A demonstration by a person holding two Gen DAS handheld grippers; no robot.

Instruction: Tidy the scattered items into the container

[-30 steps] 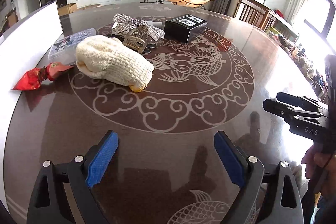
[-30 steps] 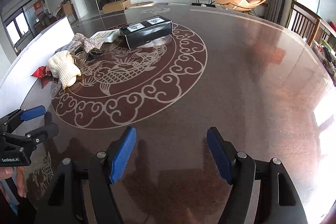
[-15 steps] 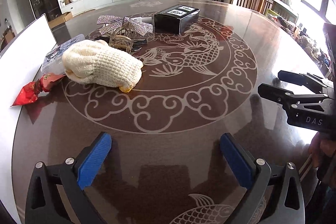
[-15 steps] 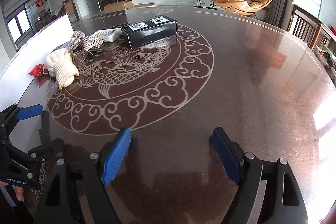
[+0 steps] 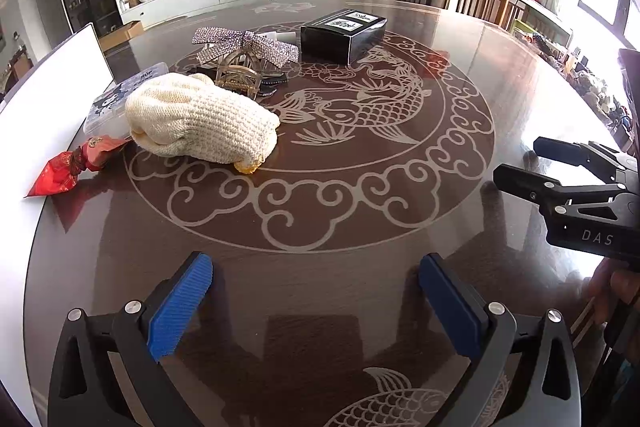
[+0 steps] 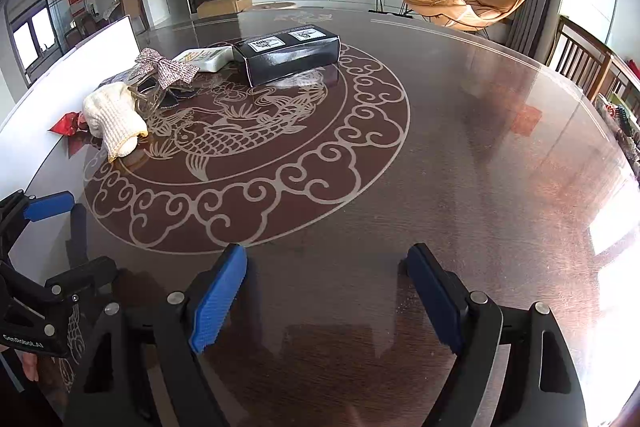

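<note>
With both hand-held grippers, left (image 5: 316,301) and right (image 6: 326,293), wide and empty, I judge nothing tidied yet; next I reach for the knitted glove (image 5: 200,121).

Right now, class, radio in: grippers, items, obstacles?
Left gripper open, empty. Right gripper open, empty. Glove, bow, box untouched. Path clear.

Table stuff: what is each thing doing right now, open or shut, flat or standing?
left gripper: open, empty
right gripper: open, empty
black box: shut, lying flat
knit glove: lying flat
sparkly bow: atop hair clips
red wrapper: crumpled at table edge
</note>
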